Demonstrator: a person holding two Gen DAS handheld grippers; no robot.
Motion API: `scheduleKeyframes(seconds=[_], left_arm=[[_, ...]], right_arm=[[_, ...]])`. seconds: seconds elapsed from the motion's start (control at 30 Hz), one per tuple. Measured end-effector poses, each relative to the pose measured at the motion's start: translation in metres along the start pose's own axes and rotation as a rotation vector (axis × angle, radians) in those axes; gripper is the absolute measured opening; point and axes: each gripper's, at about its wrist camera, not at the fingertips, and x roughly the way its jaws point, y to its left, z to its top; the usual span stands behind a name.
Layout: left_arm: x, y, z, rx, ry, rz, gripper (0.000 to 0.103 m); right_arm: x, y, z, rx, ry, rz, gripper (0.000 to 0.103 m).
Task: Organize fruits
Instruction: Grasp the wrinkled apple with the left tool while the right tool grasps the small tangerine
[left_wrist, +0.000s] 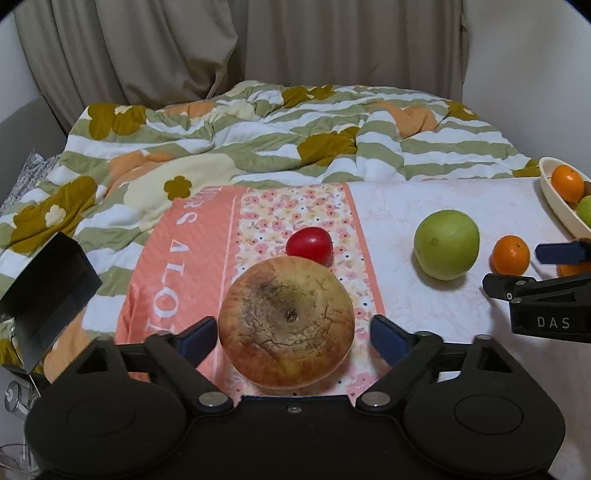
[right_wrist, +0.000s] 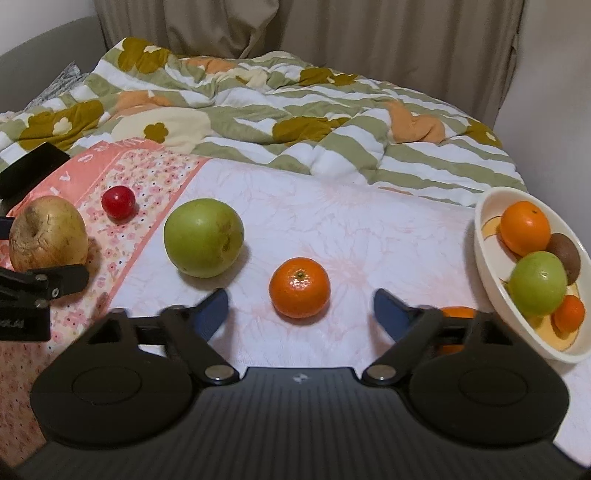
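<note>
Fruit lies scattered on a pale quilted cloth (right_wrist: 369, 221) spread over a bed, midway through a tidy-up. A blemished brown apple (left_wrist: 286, 323) sits low in the centre of the left wrist view, between the wide-spread blue fingers of the left gripper (left_wrist: 293, 332), neither pad touching it; the pick-up looks to be the step in hand, calling next for a squeeze around its broad middle. Just behind it rests a small red fruit (left_wrist: 309, 244). Further right lie a large green apple (left_wrist: 446, 243) and a mandarin (right_wrist: 299, 288), the latter just ahead of the right gripper (right_wrist: 301, 310), jaws likewise wide and holding nothing. Another orange fruit (right_wrist: 458, 314) peeks from behind its right finger. At the right edge, a cream bowl (right_wrist: 487, 258) already holds several fruits, probably where the rest belong.
</note>
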Motion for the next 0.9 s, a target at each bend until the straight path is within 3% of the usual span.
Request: scheduleKeyframes(seconds=[0.1,0.37,0.6,0.7,0.9], left_arm=[[0.0030,0.0014,-0.0009,-0.009,0.004,0.011,0.079],[0.0028,0.0052,-0.0023,-0.018,-0.004,0.007,0.078],[0.0026,0.0058,-0.0020,-0.023,-0.005,0.005,0.078],[0.0023,0.0052,-0.0018,-0.024,-0.004,0.005,0.078],[-0.0005,0.0047,-0.0033,-0.037,-0.001,-0.006,0.078]], right_arm=[[0.0045,-0.0002,-0.0005,0.009,0.007,0.012,0.083],[0.0085,0.0001,0.0043,0.007,-0.003,0.026,0.079],[0.0073,0.0006,0.0051,0.024,-0.003,0.033,0.068],[0.0054,-0.0006,0.0049,0.027,-0.007,0.020,0.053],[0.0011,-0.0051,0.0036,0.048,-0.001,0.021,0.053]])
